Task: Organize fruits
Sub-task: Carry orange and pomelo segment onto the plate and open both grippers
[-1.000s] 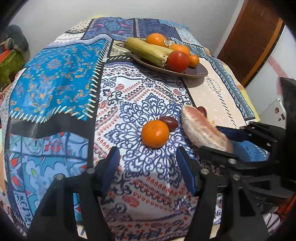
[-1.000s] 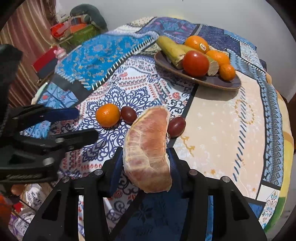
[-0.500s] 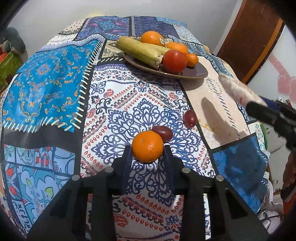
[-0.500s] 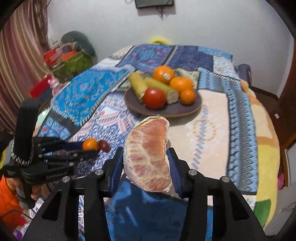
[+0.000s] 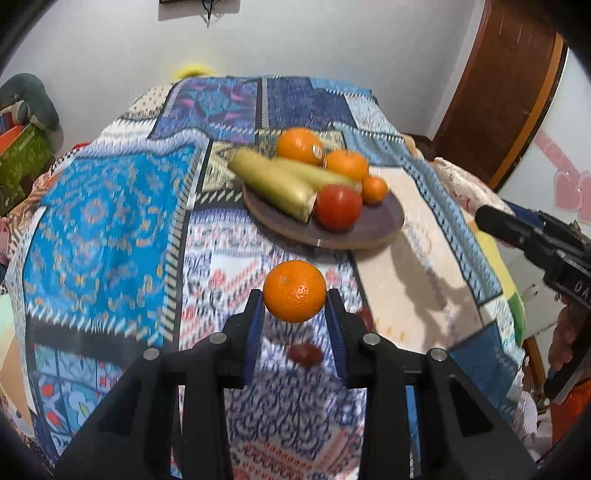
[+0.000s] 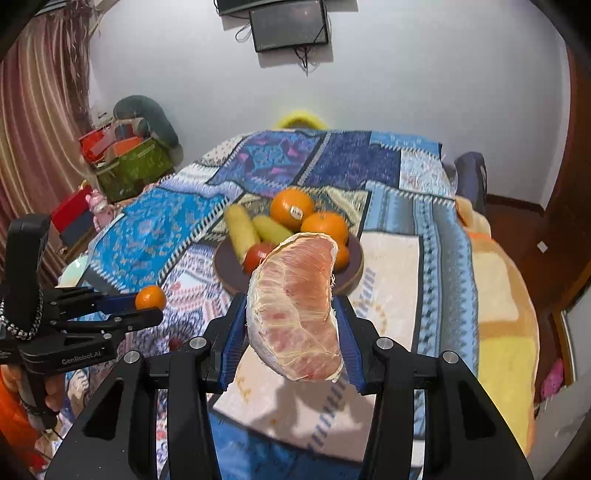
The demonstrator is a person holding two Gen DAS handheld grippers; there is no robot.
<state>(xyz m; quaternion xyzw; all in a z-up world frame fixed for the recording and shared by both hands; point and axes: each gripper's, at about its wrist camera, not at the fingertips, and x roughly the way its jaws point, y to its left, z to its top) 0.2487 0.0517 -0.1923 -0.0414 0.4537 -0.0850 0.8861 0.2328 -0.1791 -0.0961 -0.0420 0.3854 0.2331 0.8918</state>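
Observation:
My left gripper point(image 5: 294, 317) is shut on a small mandarin point(image 5: 294, 291) and holds it above the patterned tablecloth; the mandarin also shows in the right wrist view point(image 6: 150, 297). My right gripper point(image 6: 291, 332) is shut on a peeled pink pomelo segment point(image 6: 295, 310), held in the air in front of the plate. A dark round plate point(image 5: 373, 225) holds two corn cobs point(image 5: 273, 182), a red tomato point(image 5: 338, 206) and three oranges point(image 5: 299, 145). A dark red jujube point(image 5: 304, 353) lies on the cloth below the mandarin.
The table carries a blue patchwork cloth point(image 5: 99, 221). A brown door point(image 5: 506, 85) stands at the right. A green bag point(image 6: 129, 166) and curtain point(image 6: 33, 129) are at the left. A wall screen point(image 6: 288, 26) hangs behind.
My left gripper closed on the mandarin and lifted it off the cloth. My right gripper rose with the pomelo segment and moved toward the plate.

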